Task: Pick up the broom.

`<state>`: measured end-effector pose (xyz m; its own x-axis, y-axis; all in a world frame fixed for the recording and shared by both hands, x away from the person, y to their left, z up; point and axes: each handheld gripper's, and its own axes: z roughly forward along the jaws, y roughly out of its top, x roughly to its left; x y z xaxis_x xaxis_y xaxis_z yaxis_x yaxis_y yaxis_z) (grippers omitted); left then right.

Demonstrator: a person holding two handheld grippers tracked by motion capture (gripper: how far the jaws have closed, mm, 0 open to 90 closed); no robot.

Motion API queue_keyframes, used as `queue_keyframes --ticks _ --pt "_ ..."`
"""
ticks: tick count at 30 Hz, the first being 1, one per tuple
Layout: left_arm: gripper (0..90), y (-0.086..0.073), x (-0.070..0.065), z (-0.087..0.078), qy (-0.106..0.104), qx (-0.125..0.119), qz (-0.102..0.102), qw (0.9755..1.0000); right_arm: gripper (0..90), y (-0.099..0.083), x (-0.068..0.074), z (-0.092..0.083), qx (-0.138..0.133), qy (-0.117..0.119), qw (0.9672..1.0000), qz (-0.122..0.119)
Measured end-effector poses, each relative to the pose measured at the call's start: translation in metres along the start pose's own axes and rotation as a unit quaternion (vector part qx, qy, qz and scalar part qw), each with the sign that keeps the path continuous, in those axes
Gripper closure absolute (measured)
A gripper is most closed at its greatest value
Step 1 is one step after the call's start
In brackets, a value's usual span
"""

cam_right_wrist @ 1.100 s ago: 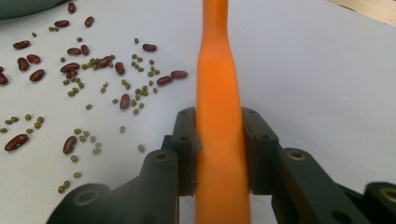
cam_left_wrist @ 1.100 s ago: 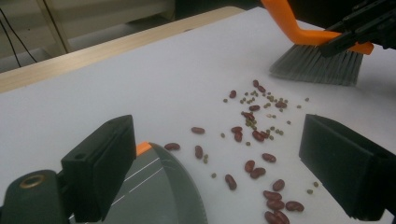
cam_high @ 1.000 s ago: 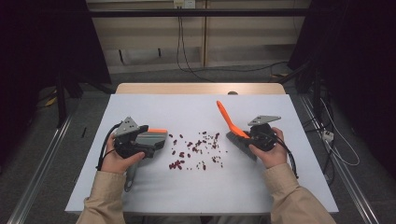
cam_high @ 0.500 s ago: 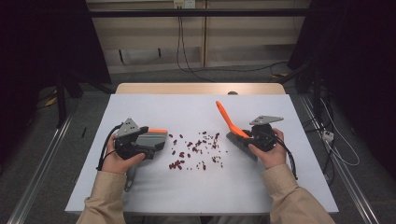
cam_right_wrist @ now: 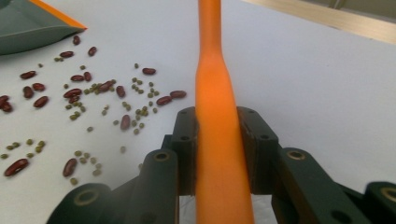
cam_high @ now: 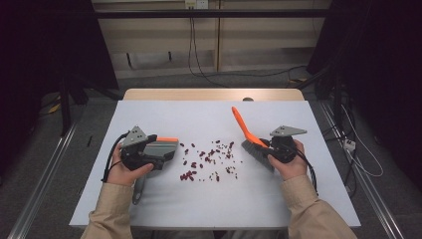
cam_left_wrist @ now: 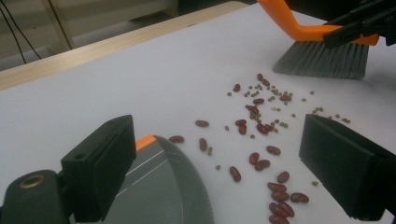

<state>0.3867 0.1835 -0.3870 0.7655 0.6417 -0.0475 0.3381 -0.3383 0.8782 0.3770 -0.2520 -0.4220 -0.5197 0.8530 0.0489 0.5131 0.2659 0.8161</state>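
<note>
Right claw clamps the brush beside scattered beans

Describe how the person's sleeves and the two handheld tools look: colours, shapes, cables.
Both sleeves are beige. The left tool and the right tool have dark grey bodies, each topped by a grey three-cornered plate and trailing a black cable. Their jaws are chunky, black and blocky, with round screw holes.

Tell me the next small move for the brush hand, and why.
Probably a short sweep leftward: the right tool is shut on the brush's orange handle, its bristles rest on the white table just right of the scattered beans, and the grey dustpan, at the left tool, waits on their far side with its open edge facing them.
</note>
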Motion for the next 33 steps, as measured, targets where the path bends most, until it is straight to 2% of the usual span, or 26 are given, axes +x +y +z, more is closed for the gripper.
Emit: queue_keyframes --ticks 6,10,13,15,16,18,21,26,30,33 --pt "11.0 -0.001 -0.001 0.000 0.002 0.006 0.003 1.0000 71.0 -0.001 0.009 0.002 -0.003 -0.026 0.9996 0.001" --pt "11.0 -0.002 -0.002 -0.001 0.001 0.009 0.010 0.9999 71.2 0.000 0.014 0.002 0.002 -0.031 0.9995 -0.006" --pt "11.0 -0.002 -0.003 -0.002 0.003 0.007 0.008 0.9999 71.3 0.001 0.015 0.003 0.002 -0.033 0.9994 -0.001" --pt "11.0 -0.003 -0.002 -0.003 0.004 0.007 0.007 0.9999 71.3 0.002 0.015 0.003 -0.001 -0.016 0.9997 0.016" --pt "11.0 -0.003 -0.002 -0.003 0.003 0.007 0.006 1.0000 71.3 0.003 0.015 0.004 -0.002 -0.012 0.9998 0.015" --pt "10.9 -0.005 -0.001 -0.002 0.002 0.009 0.006 0.9999 71.3 0.007 0.016 0.006 -0.005 -0.022 0.9997 -0.002" --pt "10.9 -0.008 -0.001 0.000 0.002 0.015 0.008 0.9999 71.3 0.013 0.014 0.009 -0.018 -0.011 0.9998 -0.005" --pt "10.9 -0.011 -0.001 0.002 -0.004 0.025 0.009 0.9996 71.3 0.023 0.004 0.014 -0.031 -0.016 0.9993 -0.009" --pt "10.8 -0.012 -0.001 0.002 -0.005 0.023 0.010 0.9997 71.3 0.030 -0.005 0.024 -0.041 -0.013 0.9991 -0.001" --pt "9.9 -0.012 -0.001 0.002 -0.003 0.022 0.008 0.9997 71.3 0.035 -0.009 0.034 -0.041 -0.019 0.9989 -0.011"
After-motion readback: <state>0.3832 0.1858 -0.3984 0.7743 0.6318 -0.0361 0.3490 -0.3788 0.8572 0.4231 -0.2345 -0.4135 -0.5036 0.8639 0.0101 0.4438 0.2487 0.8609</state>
